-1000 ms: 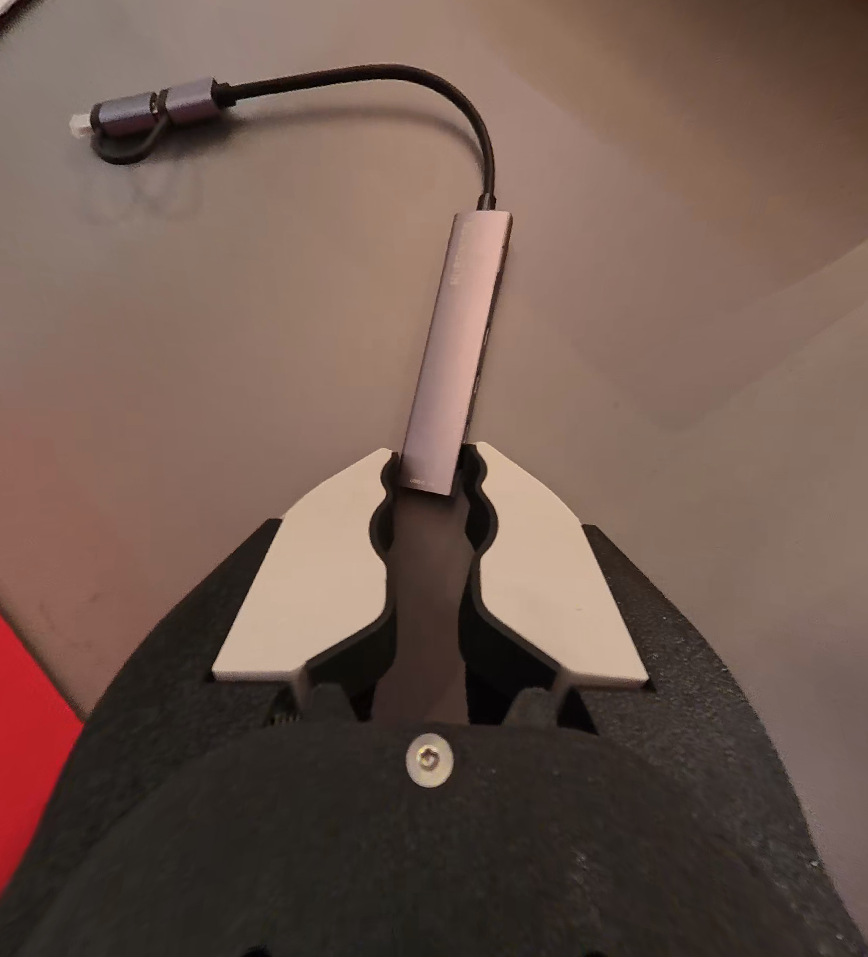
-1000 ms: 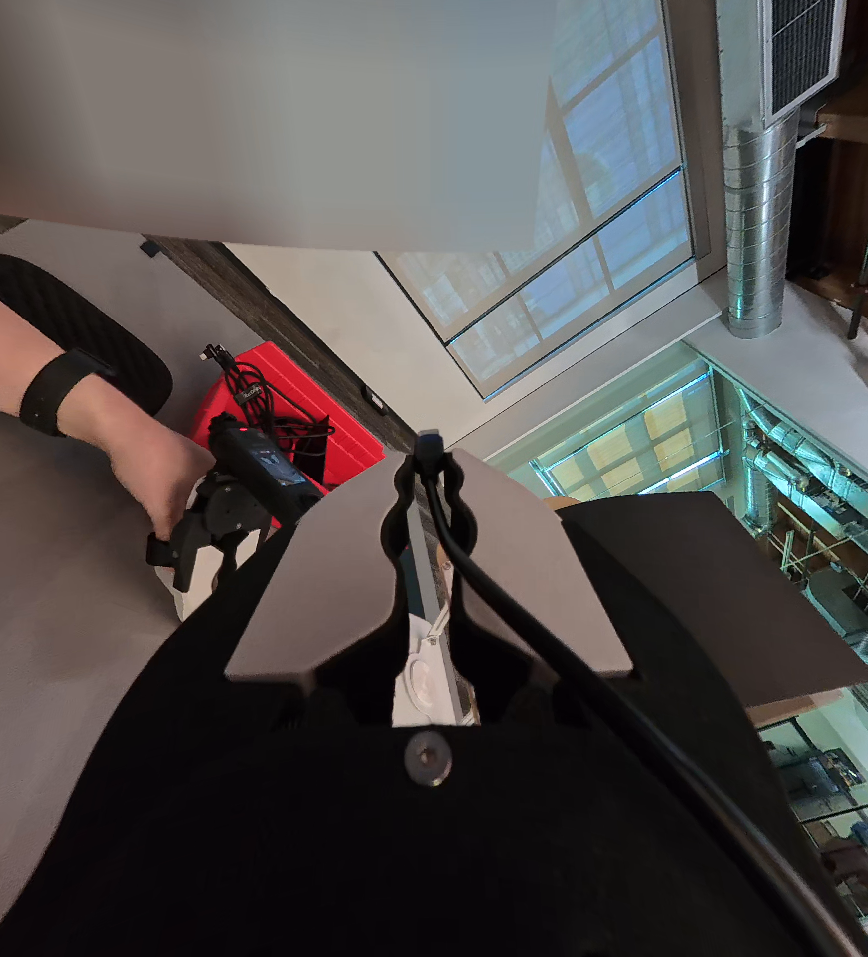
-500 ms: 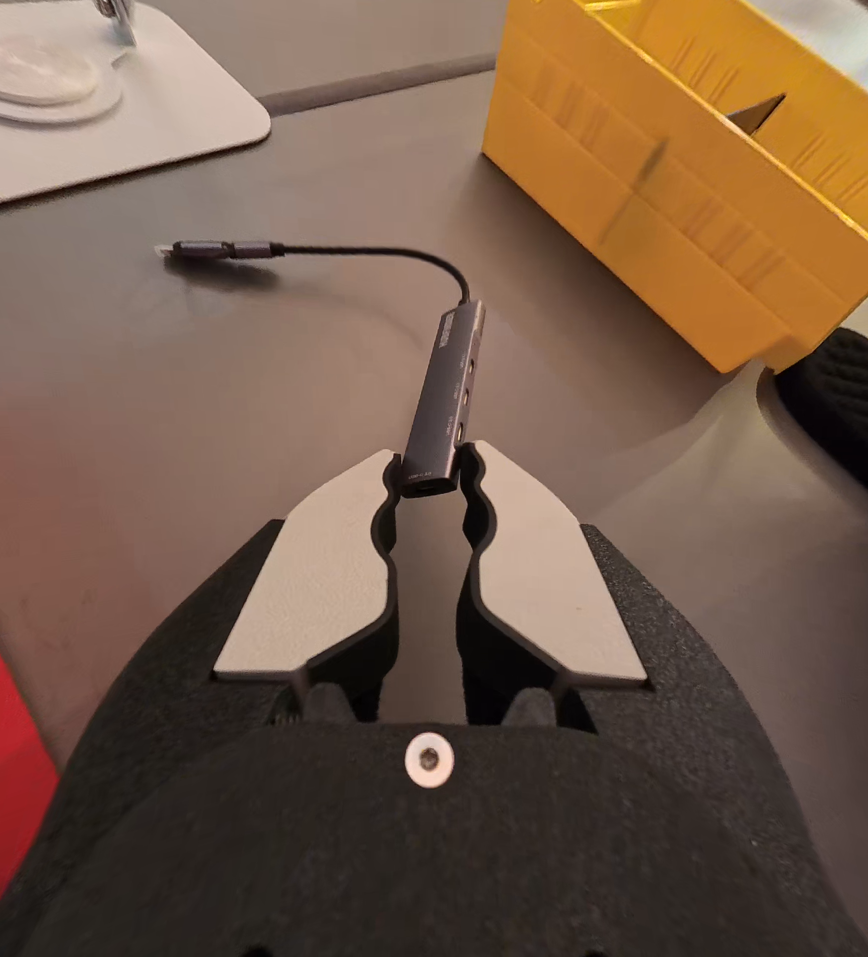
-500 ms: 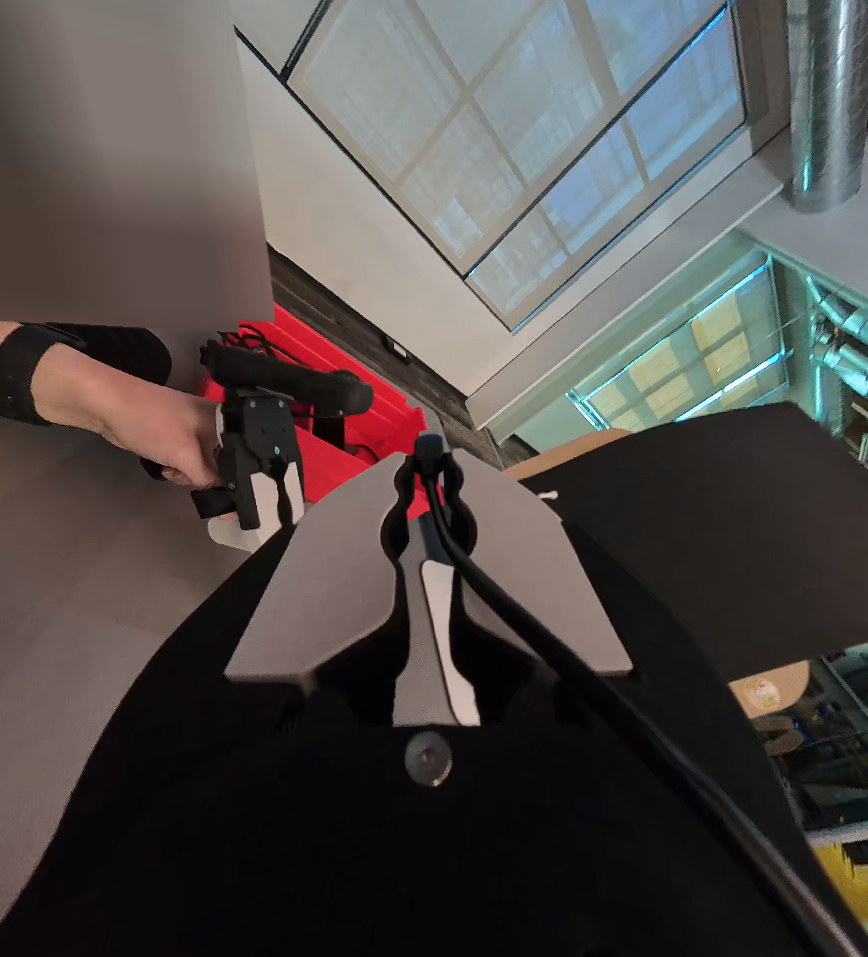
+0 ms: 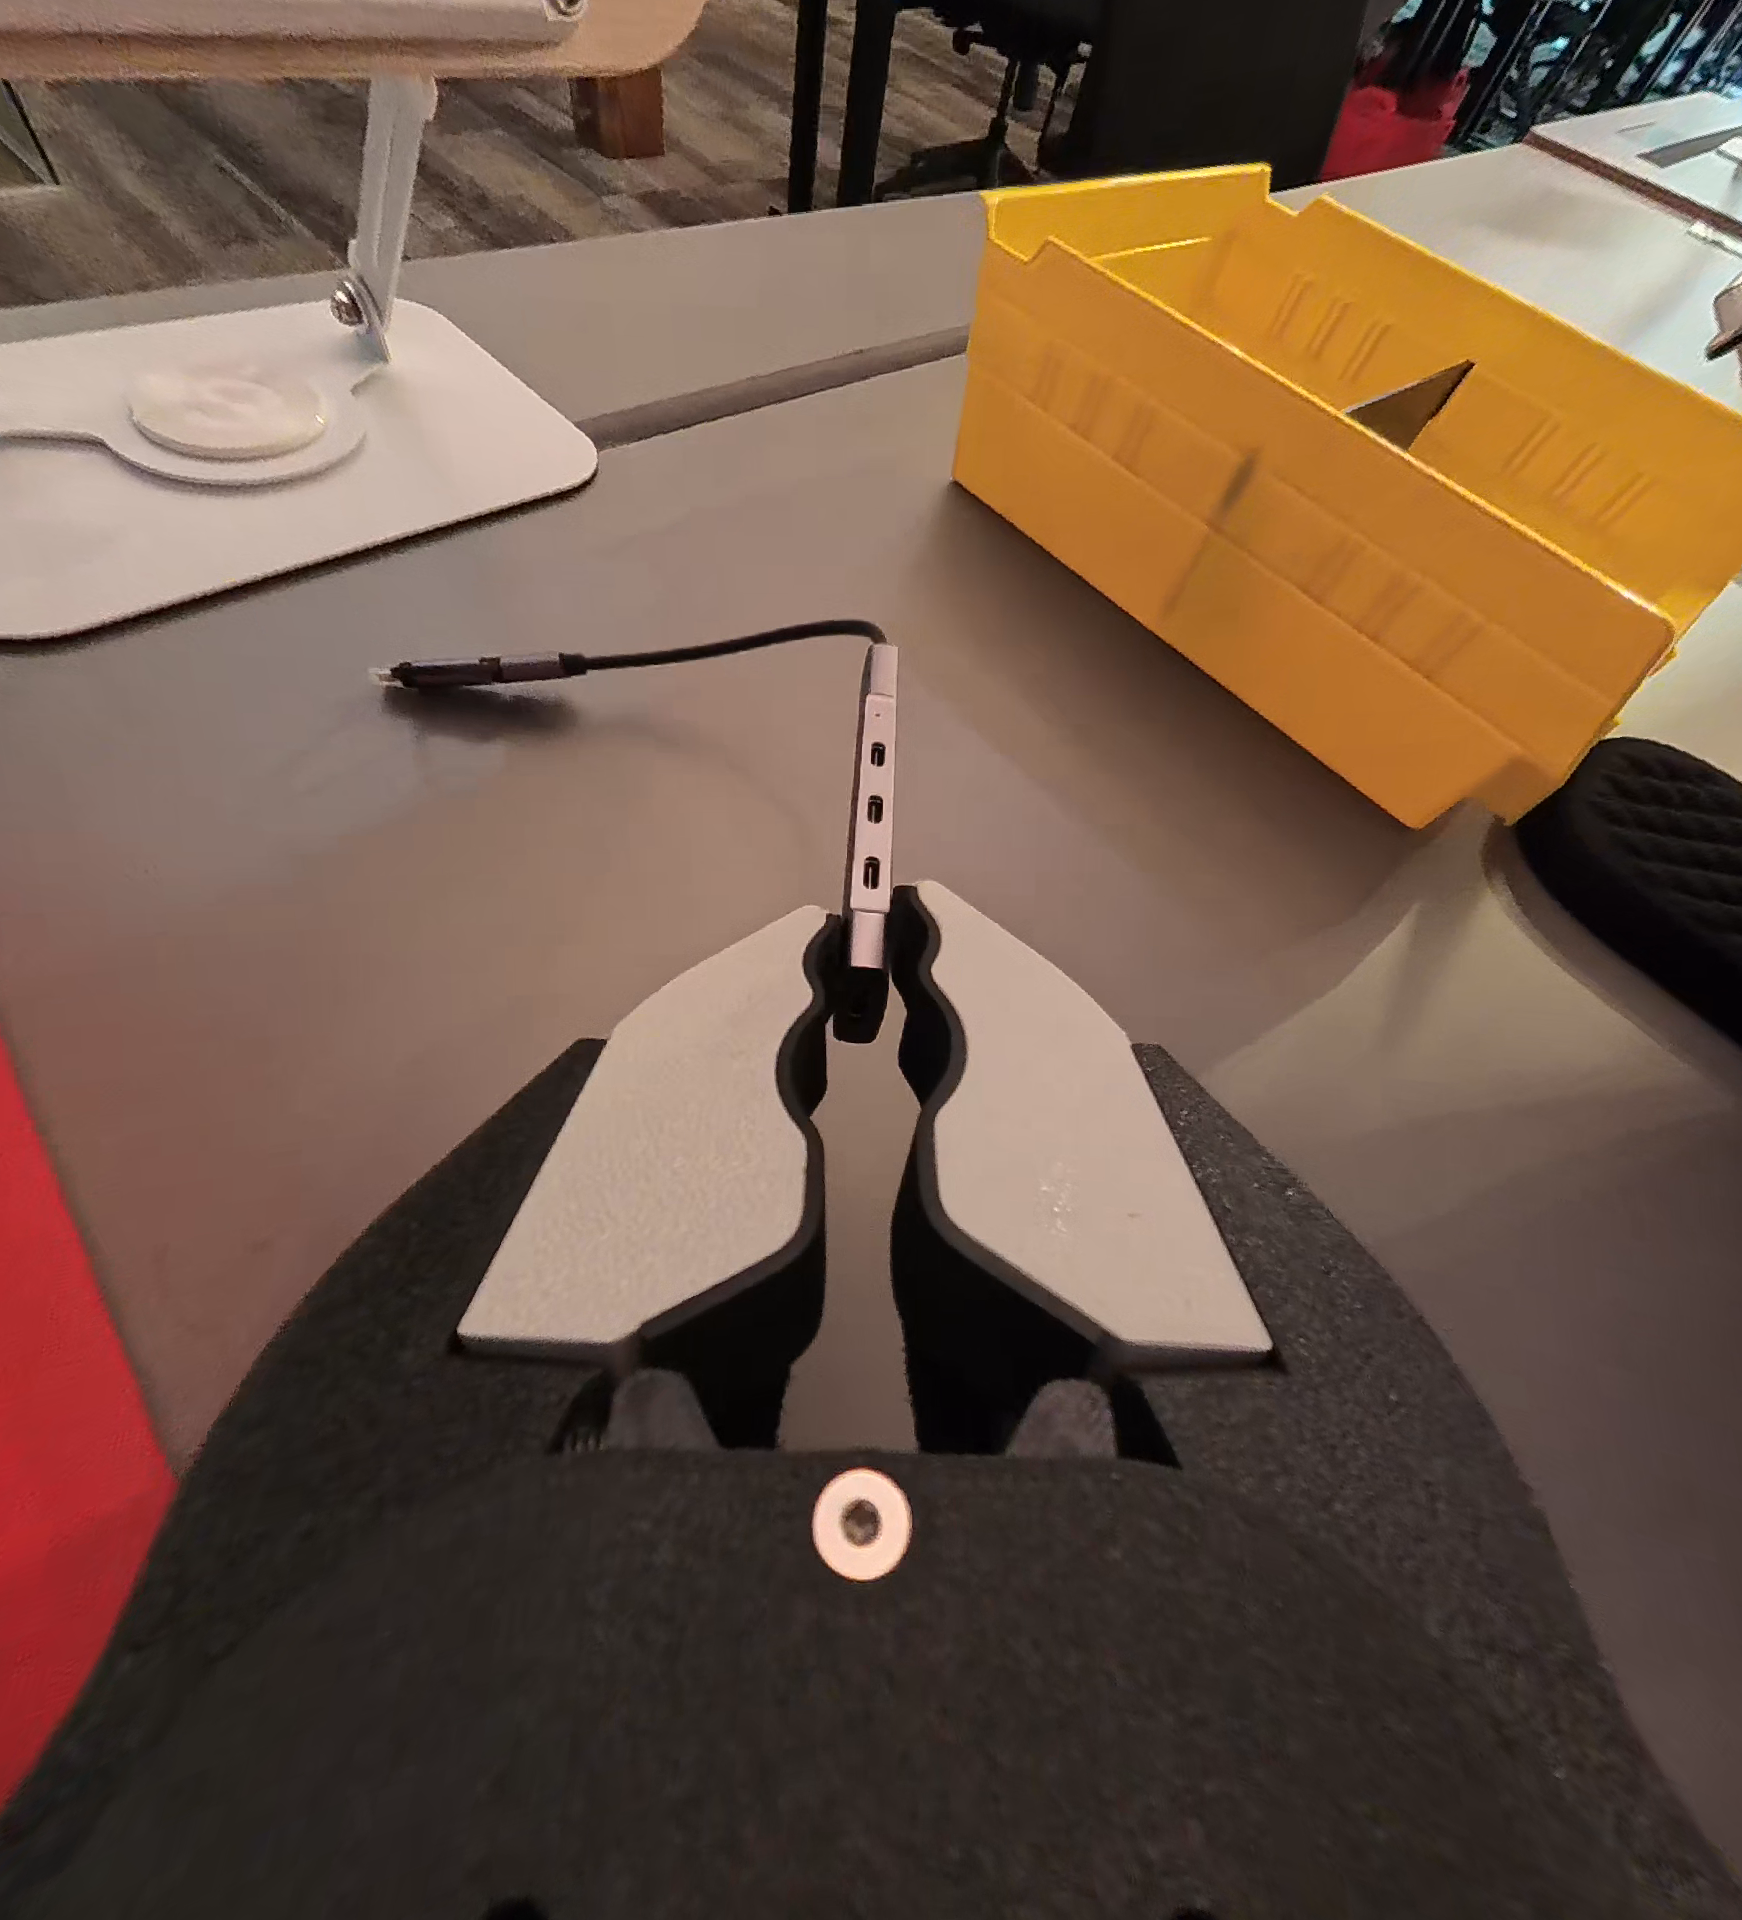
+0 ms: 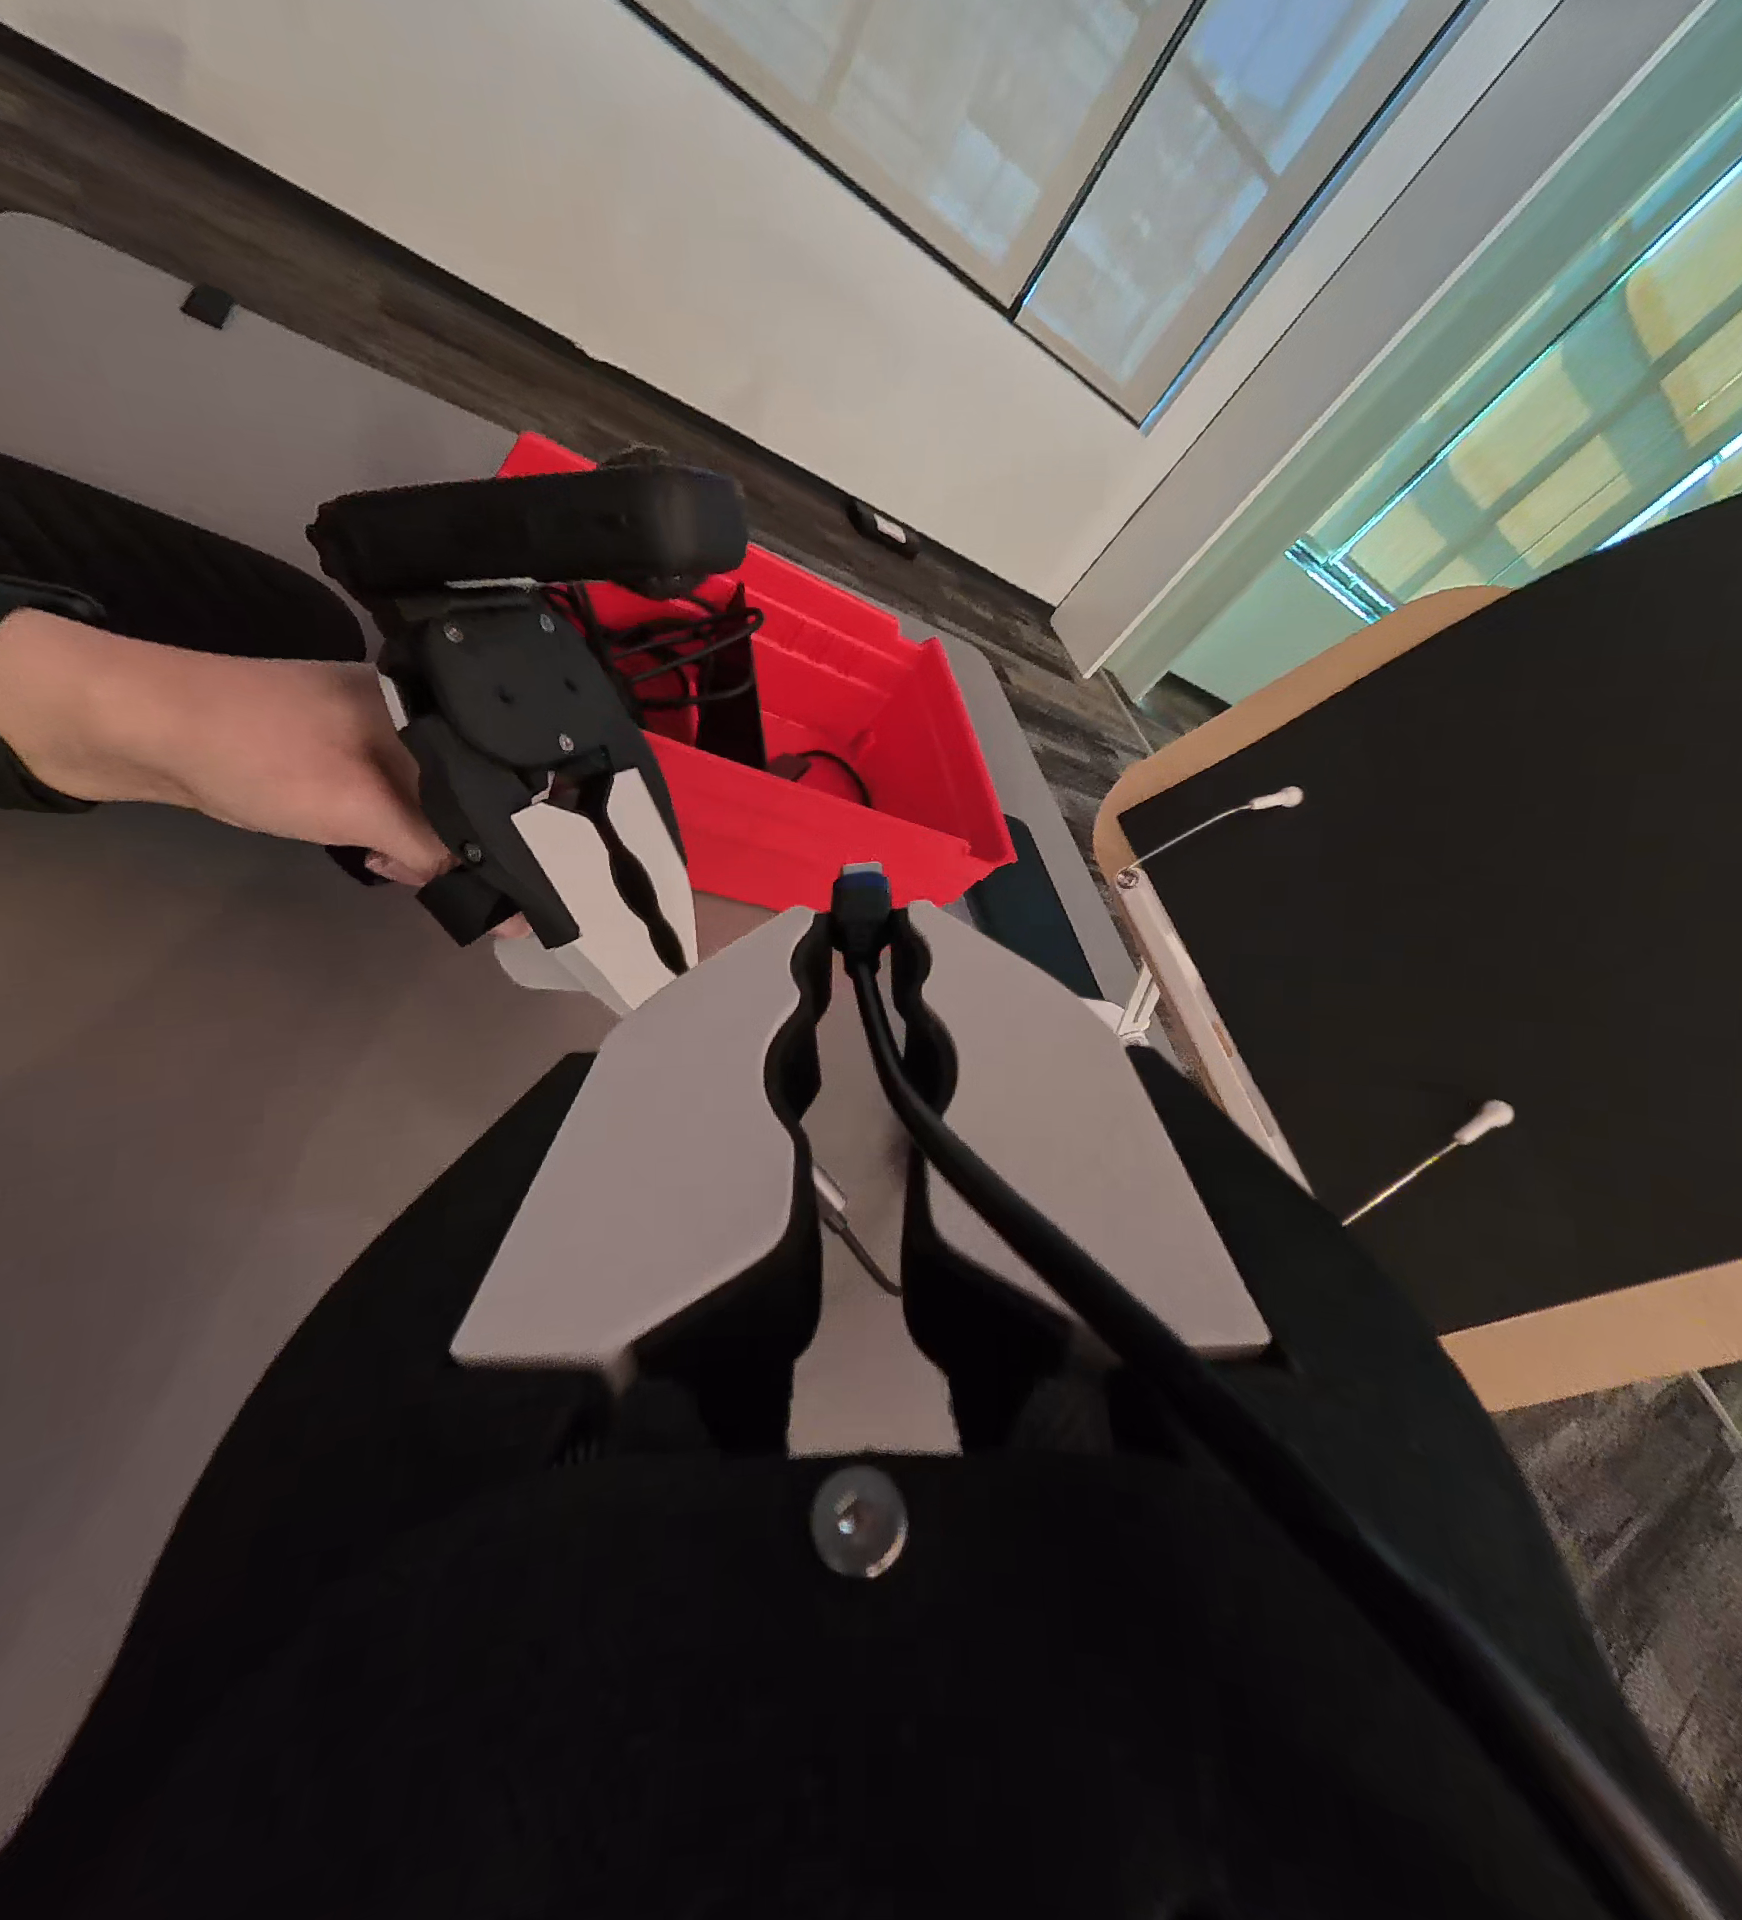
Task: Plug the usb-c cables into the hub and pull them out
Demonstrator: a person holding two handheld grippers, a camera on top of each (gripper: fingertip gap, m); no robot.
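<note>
My left gripper (image 5: 865,914) is shut on the near end of a slim grey hub (image 5: 875,800). The hub is turned on edge and lifted, with its row of three empty ports facing up. Its short black lead (image 5: 711,651) trails left to a plug (image 5: 472,668) above the grey table (image 5: 327,935). My right gripper (image 6: 859,920) is shut on a black usb-c cable (image 6: 950,1132); the blue-collared plug (image 6: 860,885) sticks out past the tips. The left gripper also shows in the right wrist view (image 6: 638,894), held by a hand (image 6: 223,748).
A yellow bin (image 5: 1345,499) stands at the back right. A white stand base (image 5: 223,457) sits at the back left. A red bin (image 6: 825,727) holding cables is beyond the left gripper. A black mesh pad (image 5: 1698,873) lies right. A black panel (image 6: 1521,914) stands to the right. One gripper's finger ends stand about 15 cm off the other's.
The left gripper has lifted and rolled the hub onto its edge, so the ports now face up. The right gripper has swung down towards the left gripper, still gripping the cable.
</note>
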